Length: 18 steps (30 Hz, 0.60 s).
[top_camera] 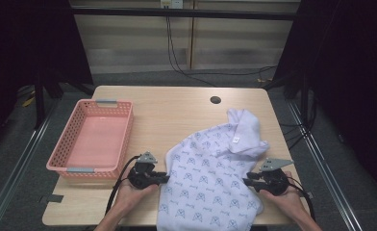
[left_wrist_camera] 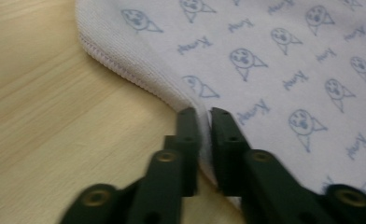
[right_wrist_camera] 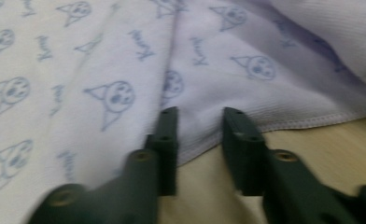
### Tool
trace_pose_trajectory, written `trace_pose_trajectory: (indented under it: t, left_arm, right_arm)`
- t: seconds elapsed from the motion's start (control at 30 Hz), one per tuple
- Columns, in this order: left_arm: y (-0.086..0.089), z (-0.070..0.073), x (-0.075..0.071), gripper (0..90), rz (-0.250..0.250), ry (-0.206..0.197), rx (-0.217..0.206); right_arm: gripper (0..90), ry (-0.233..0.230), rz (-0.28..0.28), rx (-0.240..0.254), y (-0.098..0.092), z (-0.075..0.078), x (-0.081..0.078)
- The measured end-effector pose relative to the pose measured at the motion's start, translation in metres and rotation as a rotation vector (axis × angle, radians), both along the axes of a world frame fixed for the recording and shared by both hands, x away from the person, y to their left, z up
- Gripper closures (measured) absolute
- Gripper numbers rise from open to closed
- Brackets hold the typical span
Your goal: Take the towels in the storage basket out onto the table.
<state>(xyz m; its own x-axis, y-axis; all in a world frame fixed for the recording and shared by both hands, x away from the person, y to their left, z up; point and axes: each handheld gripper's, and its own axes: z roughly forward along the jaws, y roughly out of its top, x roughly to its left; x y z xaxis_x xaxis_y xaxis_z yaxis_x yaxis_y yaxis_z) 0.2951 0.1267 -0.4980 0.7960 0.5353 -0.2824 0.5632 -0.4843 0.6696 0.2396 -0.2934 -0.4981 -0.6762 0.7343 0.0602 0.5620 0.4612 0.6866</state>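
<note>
Both tongs flank the printed shirt: the left tongs pinch its hem, while the right tongs stand parted, unclenched, around the opposite edge. Between them its long axis runs away, collar pointing toward the table's far side

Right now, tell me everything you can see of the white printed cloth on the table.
The cloth is a white, finely ribbed knit garment printed with small blue faces and words, stitched along its hem. It lies spread and rumpled on the wooden table, one folded part bunched at its far end, its near edge hanging over the table's front. The left tongs pinch its left hem; the right tongs straddle its right hem, not yet closed.
</note>
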Motion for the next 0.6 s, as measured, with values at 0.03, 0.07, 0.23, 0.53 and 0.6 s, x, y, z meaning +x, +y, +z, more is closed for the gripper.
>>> trace_pose_trajectory:
  t: [0.03, 0.07, 0.23, 0.53, 0.6]
  left_arm:
    - [0.000, 0.003, -0.001, 87.1, -0.001, -0.011, -0.007]
    - [0.002, 0.006, -0.003, 87.1, 0.000, -0.013, -0.025]
    - [0.022, 0.022, -0.025, 87.4, 0.004, -0.035, -0.094]
    - [0.050, 0.036, -0.075, 83.7, -0.094, -0.045, -0.185]
    - [0.047, 0.037, -0.074, 75.2, -0.093, -0.044, -0.202]
  right_arm:
    - [87.1, 0.007, -0.018, -0.014, 0.002, 0.003, -0.003]
    - [87.1, 0.007, -0.018, -0.014, 0.002, 0.003, -0.003]
    - [88.1, -0.010, -0.103, 0.091, -0.025, 0.019, -0.017]
    - [87.9, -0.039, -0.184, 0.138, -0.059, 0.032, -0.052]
    - [87.4, -0.045, -0.189, 0.116, -0.060, 0.032, -0.054]
